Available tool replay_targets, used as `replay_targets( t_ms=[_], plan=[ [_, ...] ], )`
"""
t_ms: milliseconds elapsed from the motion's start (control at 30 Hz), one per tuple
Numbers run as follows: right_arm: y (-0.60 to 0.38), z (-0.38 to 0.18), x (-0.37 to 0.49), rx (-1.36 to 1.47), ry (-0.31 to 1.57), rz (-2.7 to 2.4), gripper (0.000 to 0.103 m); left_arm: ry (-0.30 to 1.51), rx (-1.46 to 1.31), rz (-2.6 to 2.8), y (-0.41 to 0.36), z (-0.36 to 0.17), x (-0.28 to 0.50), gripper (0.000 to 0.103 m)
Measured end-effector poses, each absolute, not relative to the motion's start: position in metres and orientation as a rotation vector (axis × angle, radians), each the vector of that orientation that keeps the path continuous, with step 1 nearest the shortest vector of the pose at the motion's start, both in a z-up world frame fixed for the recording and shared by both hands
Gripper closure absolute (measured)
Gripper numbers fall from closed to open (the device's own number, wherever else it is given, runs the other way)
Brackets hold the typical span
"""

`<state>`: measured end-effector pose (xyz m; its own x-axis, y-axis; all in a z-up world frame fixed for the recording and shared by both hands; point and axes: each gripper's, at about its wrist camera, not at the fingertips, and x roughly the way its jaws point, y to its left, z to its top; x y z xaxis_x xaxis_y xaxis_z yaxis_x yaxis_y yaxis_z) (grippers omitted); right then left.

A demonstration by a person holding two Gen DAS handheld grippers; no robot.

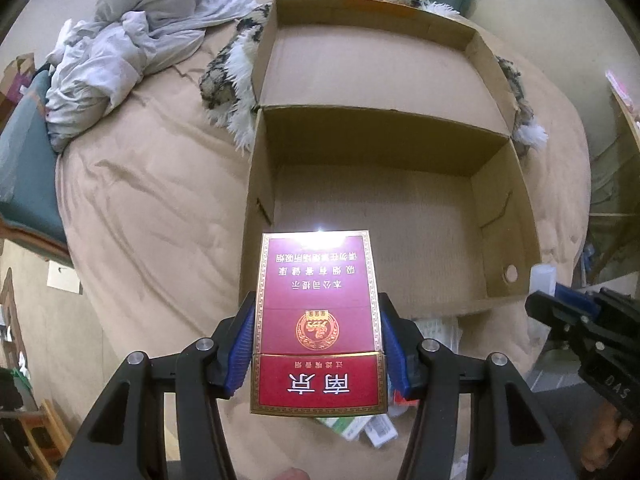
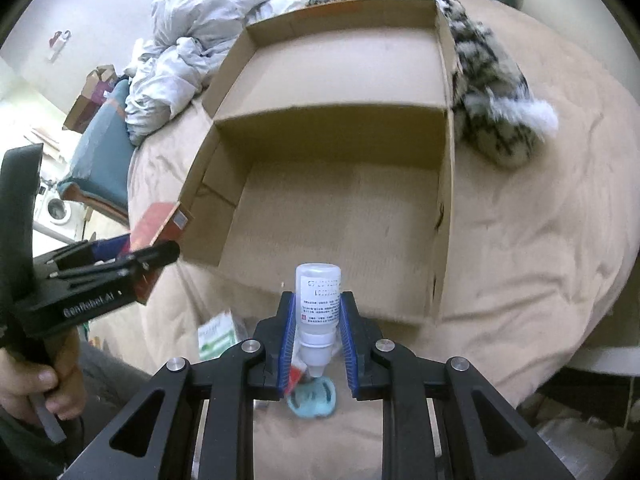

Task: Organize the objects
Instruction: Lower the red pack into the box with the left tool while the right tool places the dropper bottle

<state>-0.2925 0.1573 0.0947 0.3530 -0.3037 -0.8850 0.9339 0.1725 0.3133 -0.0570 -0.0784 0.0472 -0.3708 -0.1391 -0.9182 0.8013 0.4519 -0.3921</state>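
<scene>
Red and gold, the cigarette pack fills the near part of the left wrist view, clamped by its two narrow sides between the blue pads of the left tool and held in the air over the tan bed cover. It looks light and stiff, with a glossy wrap that could slip, so gripping the narrow sides low on the body seems sound; a hard squeeze would likely crush it. Ahead and below stands the open cardboard box, its near compartment bare.

Closest in the right wrist view is a small white plastic bottle, held with its nozzle toward the camera, the right tool shut tight on its body. It should be light, smooth and slightly squeezable, and likely to twist if gripped near the neck. The cardboard box lies just beyond it, while a green-and-white packet and a pale blue item rest on the bed below.
</scene>
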Motion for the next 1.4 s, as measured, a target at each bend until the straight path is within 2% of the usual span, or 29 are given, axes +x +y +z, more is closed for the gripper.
replay_targets(
  t_ms=[667, 933, 1400],
  plan=[
    [0.087, 0.022, -0.274, 1.065, 0.860, -0.999, 0.080, 1.787, 0.476, -0.999, -0.141, -0.040, -0.089, 0.051],
    [0.083, 0.003, -0.261, 1.039, 0.963, -1.015, 0.080, 1.776, 0.515, -0.980, -0.150, -0.052, -0.104, 0.051],
    [0.087, -0.001, -0.272, 1.031, 0.988, -1.053, 0.080, 1.794, 0.508, -0.936, -0.158, -0.060, -0.122, 0.051]
  ],
)
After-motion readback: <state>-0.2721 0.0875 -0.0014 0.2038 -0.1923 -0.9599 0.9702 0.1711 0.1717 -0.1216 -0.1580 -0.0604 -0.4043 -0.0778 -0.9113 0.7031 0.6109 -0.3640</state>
